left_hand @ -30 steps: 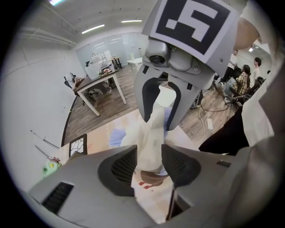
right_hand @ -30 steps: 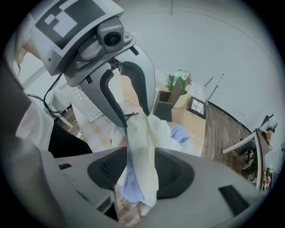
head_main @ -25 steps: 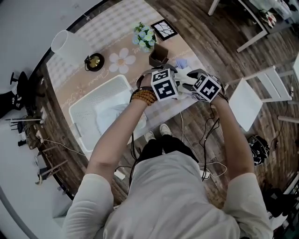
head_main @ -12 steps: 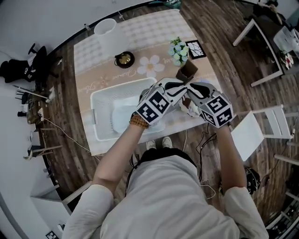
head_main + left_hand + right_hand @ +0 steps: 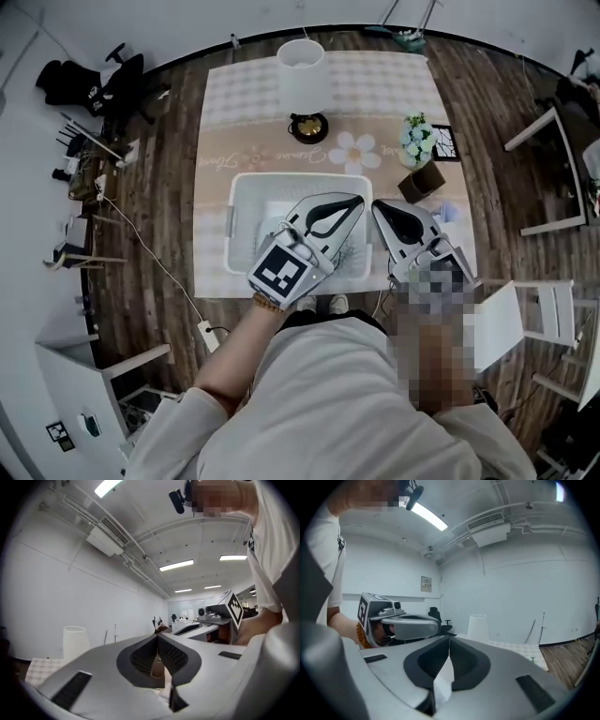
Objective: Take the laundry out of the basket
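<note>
A white laundry basket [image 5: 246, 187] stands on the table in the head view, with pale laundry [image 5: 269, 232] lying in it. My left gripper [image 5: 359, 199] hovers over the basket's right half and points away from me. Its jaws are closing, the tips meet [image 5: 157, 635], and I see nothing between them. My right gripper [image 5: 378, 205] is just right of the basket, level with the left one. It is shut [image 5: 449, 638]. A pale dotted surface shows through the gap behind its tips; I cannot tell whether that is cloth.
On the patterned tablecloth [image 5: 216, 112] behind the basket are a white cylinder [image 5: 300, 58], a small dark round object [image 5: 308, 126], a flower pot [image 5: 415, 139], a framed picture [image 5: 445, 142] and a brown box [image 5: 420, 183]. White chairs [image 5: 511, 319] stand at the right.
The head view has swung round and the table is now centred. Both grippers' jaws have closed. The left gripper is now over the basket; the grippers sit slightly further apart.
</note>
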The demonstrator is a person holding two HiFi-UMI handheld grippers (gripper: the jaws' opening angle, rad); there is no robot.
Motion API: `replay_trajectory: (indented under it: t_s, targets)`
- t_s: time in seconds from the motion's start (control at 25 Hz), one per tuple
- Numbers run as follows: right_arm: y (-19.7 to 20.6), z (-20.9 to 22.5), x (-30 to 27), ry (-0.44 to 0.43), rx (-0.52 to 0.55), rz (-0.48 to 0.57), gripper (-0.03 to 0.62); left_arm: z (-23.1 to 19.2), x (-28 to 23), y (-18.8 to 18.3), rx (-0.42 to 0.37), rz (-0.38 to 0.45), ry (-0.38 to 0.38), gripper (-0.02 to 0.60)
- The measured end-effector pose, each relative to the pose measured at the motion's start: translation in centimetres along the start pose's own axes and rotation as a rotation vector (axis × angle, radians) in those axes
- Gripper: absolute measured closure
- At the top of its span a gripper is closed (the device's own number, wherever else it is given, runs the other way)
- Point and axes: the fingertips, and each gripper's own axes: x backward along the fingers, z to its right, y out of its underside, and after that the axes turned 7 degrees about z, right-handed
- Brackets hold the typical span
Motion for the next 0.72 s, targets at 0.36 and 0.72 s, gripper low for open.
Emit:
replay_trajectory:
  t_s: [0.36, 0.72]
  targets:
    - [-2.6, -4.1, -0.4, 0.006, -0.02, 0.088, 0.597, -0.9, 6.4, -2.4, 0.069, 0.055, -0.109, 0.563]
    - [-2.5, -3.9, -0.7, 0.05, -0.01, 0.082, 0.597, -1.7, 6.6, -2.0, 0.083, 0.063, -0.107, 0.558]
